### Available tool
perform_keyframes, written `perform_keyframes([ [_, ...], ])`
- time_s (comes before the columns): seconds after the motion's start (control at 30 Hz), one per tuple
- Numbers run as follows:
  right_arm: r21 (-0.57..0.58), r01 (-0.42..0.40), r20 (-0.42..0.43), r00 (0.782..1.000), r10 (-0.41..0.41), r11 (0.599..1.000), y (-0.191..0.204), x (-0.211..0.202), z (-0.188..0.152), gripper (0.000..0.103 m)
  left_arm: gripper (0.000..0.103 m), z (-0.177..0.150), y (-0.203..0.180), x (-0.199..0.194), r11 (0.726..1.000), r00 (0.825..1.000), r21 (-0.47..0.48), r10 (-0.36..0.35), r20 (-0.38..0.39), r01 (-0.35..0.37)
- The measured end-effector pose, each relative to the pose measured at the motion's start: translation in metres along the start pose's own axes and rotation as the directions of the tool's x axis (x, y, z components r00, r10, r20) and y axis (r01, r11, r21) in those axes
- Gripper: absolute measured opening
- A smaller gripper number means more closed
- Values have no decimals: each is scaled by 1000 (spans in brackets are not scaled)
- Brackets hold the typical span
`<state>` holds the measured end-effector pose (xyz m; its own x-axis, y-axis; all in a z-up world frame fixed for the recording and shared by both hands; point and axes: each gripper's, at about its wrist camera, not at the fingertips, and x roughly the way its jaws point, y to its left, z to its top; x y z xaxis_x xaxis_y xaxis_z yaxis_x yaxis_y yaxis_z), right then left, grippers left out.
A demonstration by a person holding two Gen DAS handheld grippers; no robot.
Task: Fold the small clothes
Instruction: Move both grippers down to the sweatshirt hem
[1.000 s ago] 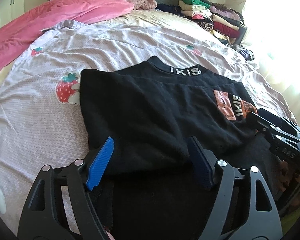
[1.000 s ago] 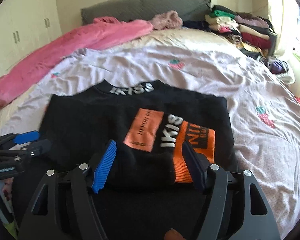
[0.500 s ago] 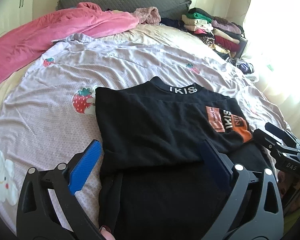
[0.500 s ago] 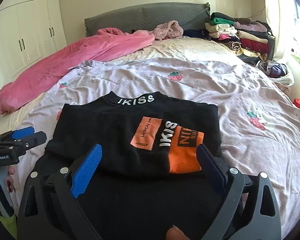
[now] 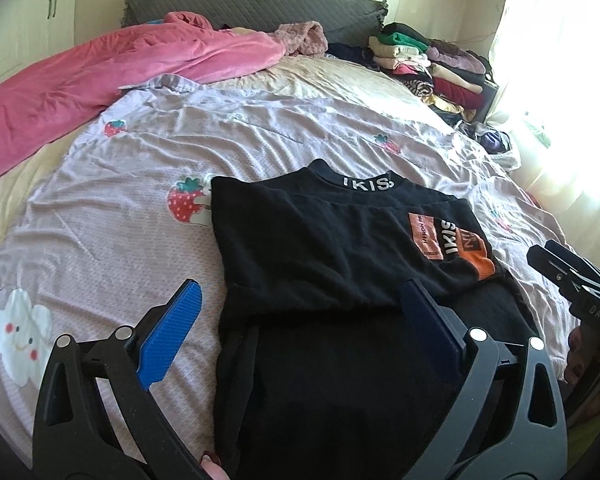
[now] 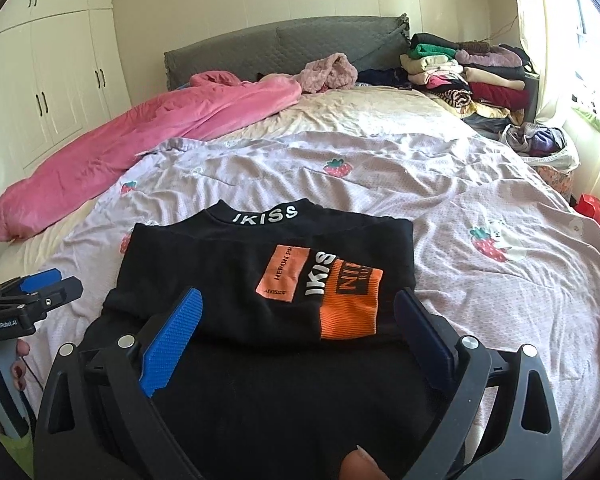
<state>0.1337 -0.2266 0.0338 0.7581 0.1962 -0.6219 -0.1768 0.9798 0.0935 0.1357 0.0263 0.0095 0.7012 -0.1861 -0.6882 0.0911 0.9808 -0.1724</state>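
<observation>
**Bedroom, black top on the quilt**

Bedroom quilt, lilac cotton with strawberry prints (image 6: 440,184), carries the work. Left gripper (image 5: 300,320) and right gripper (image 6: 300,324) both gape wide after just opening — nothing pinched. Beneath them lies the black knit top with orange patch (image 6: 260,272), folded, collar facing away. Beyond: a pink fleece blanket (image 6: 148,136) and stacked folded clothes (image 6: 468,72).
</observation>
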Motion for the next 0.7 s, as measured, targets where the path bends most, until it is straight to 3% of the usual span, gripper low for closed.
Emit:
perform_keyframes([
  [0.7,-27,16,59,998,-15,1000,1,-62,-1,96,93,-11,17,-51,999,997,-27,44,58,-43],
])
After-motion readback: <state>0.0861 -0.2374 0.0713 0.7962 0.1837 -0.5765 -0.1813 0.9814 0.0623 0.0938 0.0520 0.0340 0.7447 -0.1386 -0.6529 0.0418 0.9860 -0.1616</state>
